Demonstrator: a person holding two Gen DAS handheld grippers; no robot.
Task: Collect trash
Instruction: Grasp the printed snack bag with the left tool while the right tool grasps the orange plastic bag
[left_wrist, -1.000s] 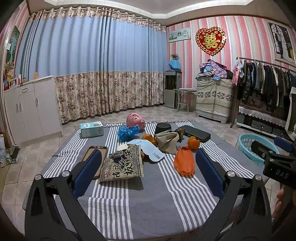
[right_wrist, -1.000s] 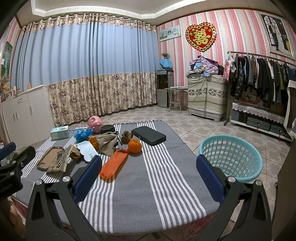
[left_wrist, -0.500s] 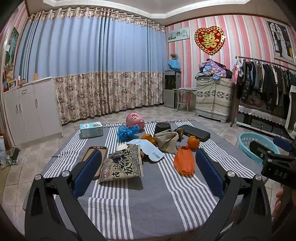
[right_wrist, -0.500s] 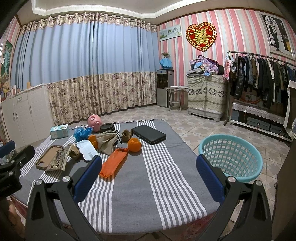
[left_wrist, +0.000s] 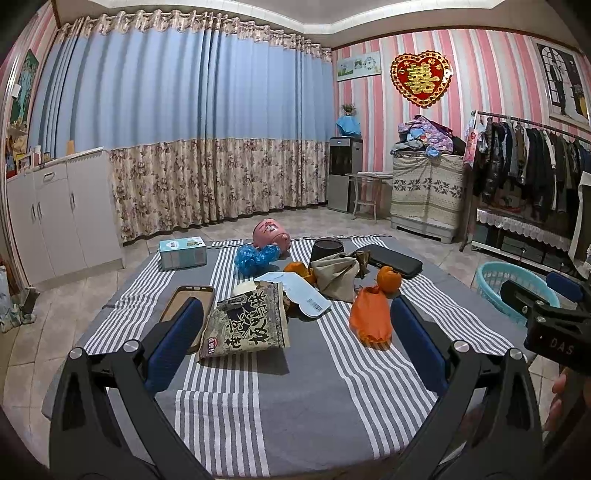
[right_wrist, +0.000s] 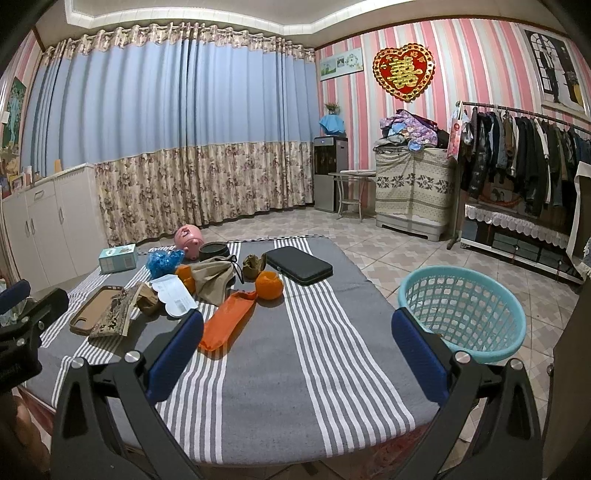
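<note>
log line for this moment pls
phase: pre-grasp | left gripper: open, empty | right gripper: open, empty | orange wrapper: on table | basket: beside table

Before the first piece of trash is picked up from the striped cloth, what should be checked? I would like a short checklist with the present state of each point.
1. Left gripper open and holding nothing: ok.
2. Right gripper open and holding nothing: ok.
3. Turquoise basket within view beside the table, nothing visible inside: ok.
4. Snack bag lies free, nothing on top of it: ok. Its left edge meets the phone case; whether they overlap: cannot tell.
5. Orange wrapper flat on the cloth: ok, but its far end touches the orange.
6. Crumpled blue plastic clear of the pink piggy bank: not ok, they touch.
</note>
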